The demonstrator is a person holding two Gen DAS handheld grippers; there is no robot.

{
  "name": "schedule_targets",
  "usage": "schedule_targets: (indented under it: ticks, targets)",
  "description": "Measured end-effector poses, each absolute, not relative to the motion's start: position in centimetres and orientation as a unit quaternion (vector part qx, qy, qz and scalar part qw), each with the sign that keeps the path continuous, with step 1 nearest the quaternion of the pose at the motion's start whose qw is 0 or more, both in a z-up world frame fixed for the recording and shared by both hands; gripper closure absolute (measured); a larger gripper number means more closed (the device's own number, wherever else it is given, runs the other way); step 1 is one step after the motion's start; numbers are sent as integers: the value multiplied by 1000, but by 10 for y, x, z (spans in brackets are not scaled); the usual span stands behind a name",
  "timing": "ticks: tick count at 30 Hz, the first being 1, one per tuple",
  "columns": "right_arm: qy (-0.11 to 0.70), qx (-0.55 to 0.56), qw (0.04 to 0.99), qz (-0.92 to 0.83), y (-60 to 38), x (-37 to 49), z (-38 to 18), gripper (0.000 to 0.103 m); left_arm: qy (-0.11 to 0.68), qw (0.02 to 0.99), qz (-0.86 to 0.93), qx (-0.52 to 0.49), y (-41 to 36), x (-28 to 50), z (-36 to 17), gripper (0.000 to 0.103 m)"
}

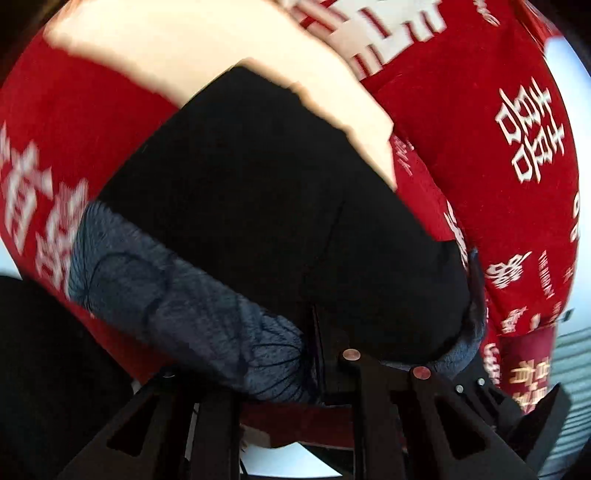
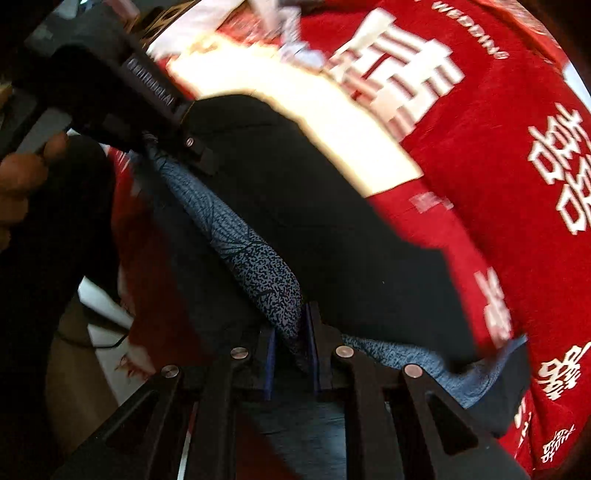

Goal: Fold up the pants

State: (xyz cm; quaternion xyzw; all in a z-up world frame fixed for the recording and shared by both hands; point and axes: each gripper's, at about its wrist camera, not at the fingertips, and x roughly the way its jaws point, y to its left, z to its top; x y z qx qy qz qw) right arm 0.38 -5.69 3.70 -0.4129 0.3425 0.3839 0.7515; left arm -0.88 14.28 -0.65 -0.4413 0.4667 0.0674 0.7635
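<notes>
The black pants lie spread over a red cloth with white characters. Their grey-blue speckled waistband runs along the near edge. My left gripper is shut on the waistband edge. In the right wrist view the pants stretch away, and my right gripper is shut on the speckled waistband. The left gripper also shows there at the upper left, clamped on the far end of the same waistband, with the person's hand behind it.
A pale cream cloth patch lies under the pants' far edge; it also shows in the right wrist view. White and grey crumpled items sit at the far side. The red cloth hangs over the table edge on the right.
</notes>
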Motion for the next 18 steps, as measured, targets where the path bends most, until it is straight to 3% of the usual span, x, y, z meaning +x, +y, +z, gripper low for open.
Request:
schedule_targets:
  ticks: [5, 7, 10, 12, 16, 18]
  targets:
    - [342, -406, 764, 367, -59, 0, 38, 87, 456, 756, 79, -463, 154, -28, -3, 82]
    - [341, -410, 766, 359, -59, -1, 38, 87, 465, 755, 105, -451, 155, -38, 1, 58]
    - [329, -428, 765, 350, -59, -9, 38, 82, 457, 760, 144, -439, 162, -58, 15, 54]
    - [339, -422, 756, 367, -61, -17, 43, 55, 448, 767, 155, -433, 170, -71, 27, 54]
    - [346, -343, 772, 408, -72, -17, 78, 48, 414, 801, 158, -402, 176, -64, 63, 54]
    - [357, -289, 789, 408, -77, -1, 93, 39, 412, 816, 146, -379, 169, -42, 73, 54]
